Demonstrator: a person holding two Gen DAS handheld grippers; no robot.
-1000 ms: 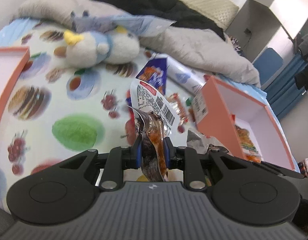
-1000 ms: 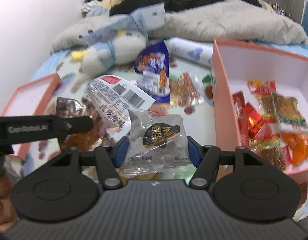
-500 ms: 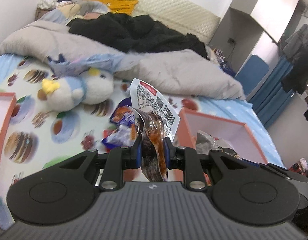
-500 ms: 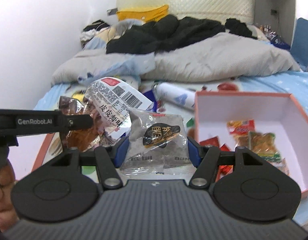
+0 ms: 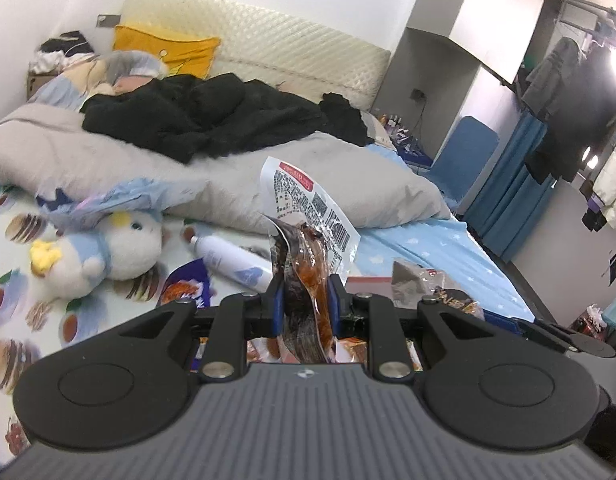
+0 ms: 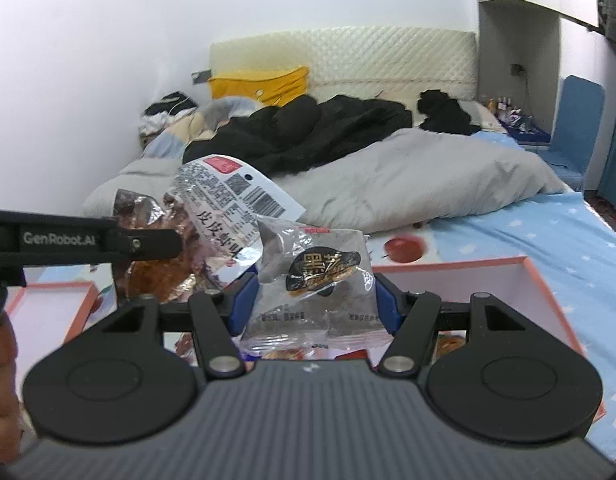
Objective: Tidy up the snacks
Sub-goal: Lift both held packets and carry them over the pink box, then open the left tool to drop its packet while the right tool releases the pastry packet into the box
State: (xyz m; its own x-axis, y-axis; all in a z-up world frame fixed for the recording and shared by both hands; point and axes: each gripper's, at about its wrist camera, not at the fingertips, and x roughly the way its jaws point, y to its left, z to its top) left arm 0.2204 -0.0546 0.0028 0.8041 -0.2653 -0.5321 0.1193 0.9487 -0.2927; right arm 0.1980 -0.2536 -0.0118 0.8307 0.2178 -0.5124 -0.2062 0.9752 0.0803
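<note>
Right wrist, pink box [image 6: 547,280], snack packets seemingly inside

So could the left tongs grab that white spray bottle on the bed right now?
Probably not: the left tongs are already shut on a snack packet, so the spray bottle must wait.

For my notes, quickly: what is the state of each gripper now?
Left gripper: closed, holding the clear packet of brown snack.
Right gripper: closed on the grey black-label packet.

Bed [image 5: 419,240]: plush toy [image 5: 104,248], spray can [image 5: 232,258], pink box [image 6: 547,280].
</note>
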